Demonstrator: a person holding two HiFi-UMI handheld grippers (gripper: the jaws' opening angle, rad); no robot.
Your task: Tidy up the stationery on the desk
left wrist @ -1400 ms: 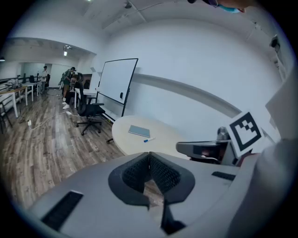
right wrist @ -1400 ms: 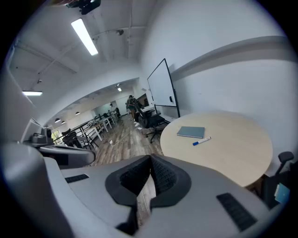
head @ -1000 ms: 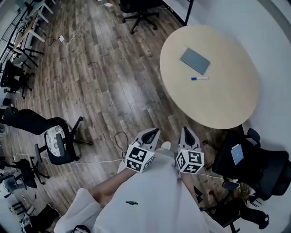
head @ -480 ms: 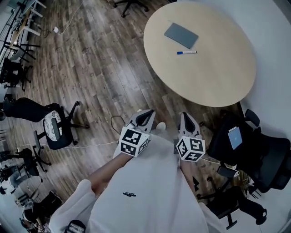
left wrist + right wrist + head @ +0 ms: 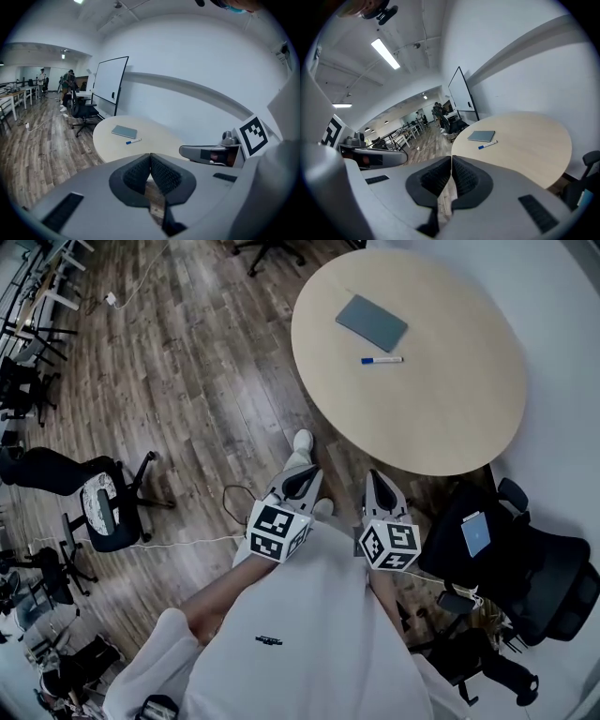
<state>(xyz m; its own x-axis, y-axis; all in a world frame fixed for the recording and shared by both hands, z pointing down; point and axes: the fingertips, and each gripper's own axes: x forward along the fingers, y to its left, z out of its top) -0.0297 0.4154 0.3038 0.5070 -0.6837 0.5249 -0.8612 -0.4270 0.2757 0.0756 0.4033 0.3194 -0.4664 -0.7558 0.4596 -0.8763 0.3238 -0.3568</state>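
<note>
Far-left chairs: black office chairs [image 5: 103,512] on the wood floor [image 5: 187,381], well apart from the table
Cable: white cable [image 5: 178,542] on the floor, running from the chairs toward our legs
Whiteboard: left gripper view shows a whiteboard [image 5: 110,84] standing by the wall behind the table
Left gripper: left gripper [image 5: 300,479] is low in front of our body and points toward the table; jaws pressed together, and in the left gripper view we see the ribbed pads [image 5: 138,174] meet at the tip with nothing between them
Shoe: white shoe [image 5: 302,442] on the floor just past the left gripper's tip in the head view, near the table edge
Right gripper: right gripper [image 5: 379,486] is beside the left one, apart from it, and also points at the table; jaws pressed together, pads [image 5: 436,178] touching, nothing pinched
Table: round pale wood table [image 5: 450,418] ahead of both grippers, neither gripper over it
Notebook: flat grey notebook [image 5: 372,322] lies on the far left part of the tabletop
Marker: white marker pen [image 5: 382,360] with a blue cap lies flat on the tabletop just beside the notebook on our side, not touching it, well apart from both grippers
Right chair: black swivel chair [image 5: 553,582] by the table's near right edge, with a small blue card [image 5: 475,533] on the dark seat next to it
</note>
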